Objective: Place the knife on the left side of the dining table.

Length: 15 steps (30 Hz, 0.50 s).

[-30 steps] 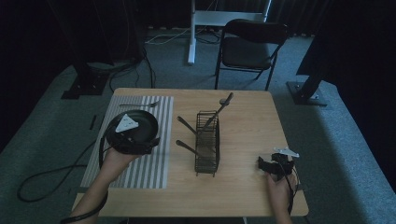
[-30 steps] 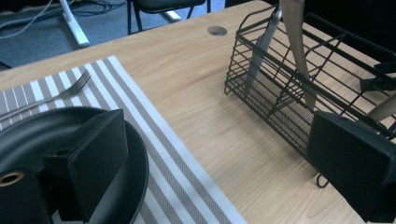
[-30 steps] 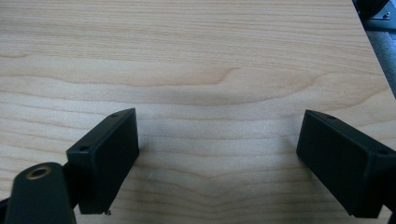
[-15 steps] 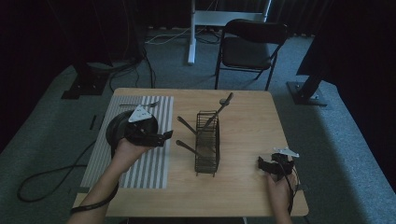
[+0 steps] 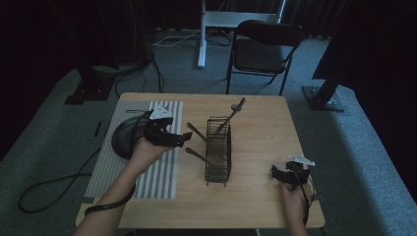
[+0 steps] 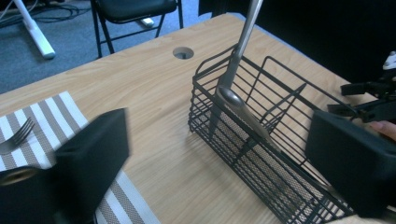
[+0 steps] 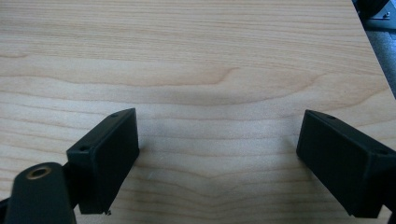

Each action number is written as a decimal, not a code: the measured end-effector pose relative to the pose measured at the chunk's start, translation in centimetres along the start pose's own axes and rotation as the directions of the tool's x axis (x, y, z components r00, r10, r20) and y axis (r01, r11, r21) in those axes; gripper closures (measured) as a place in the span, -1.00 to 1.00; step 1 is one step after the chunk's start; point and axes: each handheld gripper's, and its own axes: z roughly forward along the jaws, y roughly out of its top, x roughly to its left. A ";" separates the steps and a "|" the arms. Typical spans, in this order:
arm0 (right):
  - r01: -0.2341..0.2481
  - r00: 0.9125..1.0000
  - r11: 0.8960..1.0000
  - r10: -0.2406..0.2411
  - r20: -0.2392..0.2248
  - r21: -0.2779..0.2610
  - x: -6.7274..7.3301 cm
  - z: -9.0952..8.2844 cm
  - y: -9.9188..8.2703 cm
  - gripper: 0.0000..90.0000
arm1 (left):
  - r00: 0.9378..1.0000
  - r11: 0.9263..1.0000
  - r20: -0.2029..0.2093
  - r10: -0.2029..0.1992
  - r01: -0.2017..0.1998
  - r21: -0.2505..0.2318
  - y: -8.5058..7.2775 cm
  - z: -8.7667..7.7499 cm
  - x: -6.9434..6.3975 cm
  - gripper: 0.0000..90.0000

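Note:
A black wire cutlery basket (image 5: 219, 150) (image 6: 261, 140) lies on the wooden table (image 5: 260, 142), with metal utensils (image 5: 235, 112) (image 6: 239, 105) poking out of it. My left gripper (image 5: 183, 139) (image 6: 224, 147) hovers just left of the basket, facing it, open with nothing between its jaws. On the striped placemat (image 5: 147, 172) a black plate (image 5: 123, 138) sits behind that hand, and a fork (image 6: 16, 134) lies near the mat's far end. My right gripper (image 5: 278, 173) (image 7: 217, 149) rests low over bare wood near the front right corner, open and holding nothing.
A cable hole (image 6: 183, 52) sits in the table's far side. A black folding chair (image 5: 263, 51) stands beyond the far edge, beside a white stand leg (image 5: 200, 34). A cable (image 5: 44, 189) trails on the floor to the left.
My left gripper has moved right, from above the black plate to beside the wire basket. The right gripper has stayed put.

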 end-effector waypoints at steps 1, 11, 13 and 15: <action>0.000 1.000 1.000 0.000 0.000 0.000 0.0 0.0 0.0 -0.73 | 1.000 1.000 0.000 0.000 0.000 0.000 0.0 0.0 0.0 -0.67; 0.000 1.000 1.000 0.000 0.000 0.000 0.0 0.0 0.0 -0.73 | 0.999 0.999 0.020 -0.039 0.038 0.009 0.4 1.3 0.2 -0.20; -0.001 1.000 1.000 0.001 0.000 0.000 0.0 0.0 0.0 -0.73 | 0.999 0.999 0.017 -0.047 0.046 0.023 0.5 1.6 0.3 -0.07; -0.002 1.000 1.000 0.002 0.000 0.001 0.0 0.0 0.0 -0.73 | 0.998 0.998 0.020 -0.060 0.059 0.033 0.5 1.9 0.3 -0.05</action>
